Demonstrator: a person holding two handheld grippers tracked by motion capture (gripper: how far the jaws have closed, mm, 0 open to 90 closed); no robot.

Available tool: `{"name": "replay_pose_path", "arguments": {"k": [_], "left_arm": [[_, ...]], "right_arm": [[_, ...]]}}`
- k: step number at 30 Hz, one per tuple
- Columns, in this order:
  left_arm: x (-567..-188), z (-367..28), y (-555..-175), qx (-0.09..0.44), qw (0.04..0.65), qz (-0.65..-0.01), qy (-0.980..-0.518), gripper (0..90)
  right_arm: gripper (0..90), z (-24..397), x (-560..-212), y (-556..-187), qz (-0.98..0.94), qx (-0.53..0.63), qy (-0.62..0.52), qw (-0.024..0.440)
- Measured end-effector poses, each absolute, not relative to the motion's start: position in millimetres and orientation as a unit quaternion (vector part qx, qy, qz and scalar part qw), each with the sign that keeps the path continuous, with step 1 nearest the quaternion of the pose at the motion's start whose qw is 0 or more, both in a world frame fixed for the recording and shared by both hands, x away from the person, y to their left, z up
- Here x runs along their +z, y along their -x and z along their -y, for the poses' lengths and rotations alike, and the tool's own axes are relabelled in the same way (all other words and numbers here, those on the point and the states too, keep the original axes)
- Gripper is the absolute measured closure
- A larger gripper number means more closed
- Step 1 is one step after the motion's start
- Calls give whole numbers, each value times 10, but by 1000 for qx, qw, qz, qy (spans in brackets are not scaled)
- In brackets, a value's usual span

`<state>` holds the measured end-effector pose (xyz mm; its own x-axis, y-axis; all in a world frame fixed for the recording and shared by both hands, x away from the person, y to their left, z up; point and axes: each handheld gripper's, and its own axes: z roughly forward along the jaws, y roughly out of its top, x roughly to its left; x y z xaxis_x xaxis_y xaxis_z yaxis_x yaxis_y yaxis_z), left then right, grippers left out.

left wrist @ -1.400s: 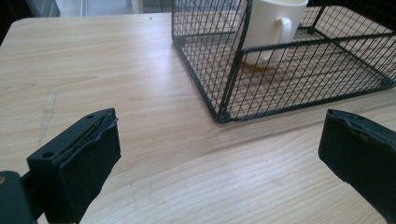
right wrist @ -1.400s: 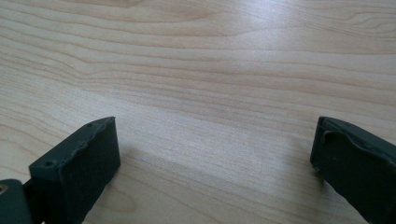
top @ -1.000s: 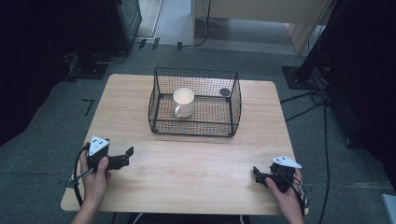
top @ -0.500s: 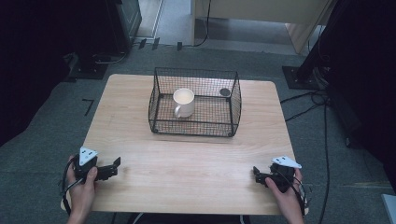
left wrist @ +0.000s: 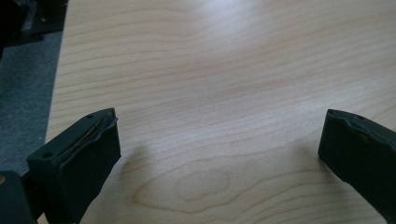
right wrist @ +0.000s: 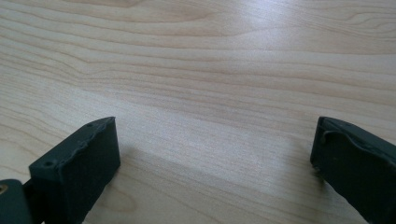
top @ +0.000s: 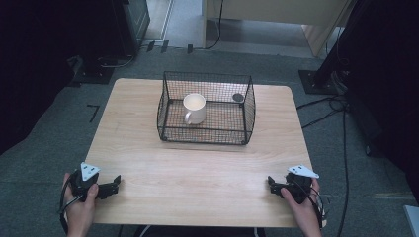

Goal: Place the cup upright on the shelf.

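while both rest near the table (top: 197,168) front edge, left hand-held gripper (top: 114,186) released, right hand-held gripper (top: 273,184) released, bare wood between

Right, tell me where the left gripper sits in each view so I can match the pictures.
High view: left gripper at bottom left, held in the person's hand over the table's near left corner.
Left gripper view: its own two black jaws rise from the bottom corners, wide apart, left gripper over bare wood.
Right gripper view: not in it.
Shared landmark: the light wooden table, with its grain.

looks like a lab or test room: bare wooden surface (top: 197,168), grey carpet (top: 59,143), loose cables (top: 341,128), stand bases (top: 318,81) all around.
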<state>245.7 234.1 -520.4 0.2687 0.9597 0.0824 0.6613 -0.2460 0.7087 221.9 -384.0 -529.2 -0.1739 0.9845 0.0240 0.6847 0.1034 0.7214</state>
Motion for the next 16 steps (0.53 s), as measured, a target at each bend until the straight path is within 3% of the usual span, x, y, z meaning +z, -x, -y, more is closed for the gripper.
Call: {"name": "replay_pose_path", "arguments": {"k": [5, 16], "left_arm": [[-5210, -2389, -2504, 230, 295, -556, -743, 0], [-5210, -2365, -2517, 231, 294, -555, -743, 0]], "right_arm": [[9, 3840, -5292, -2219, -702, 308, -595, 244], [8, 3840, -5292, -2219, -702, 308, -595, 244]]}}
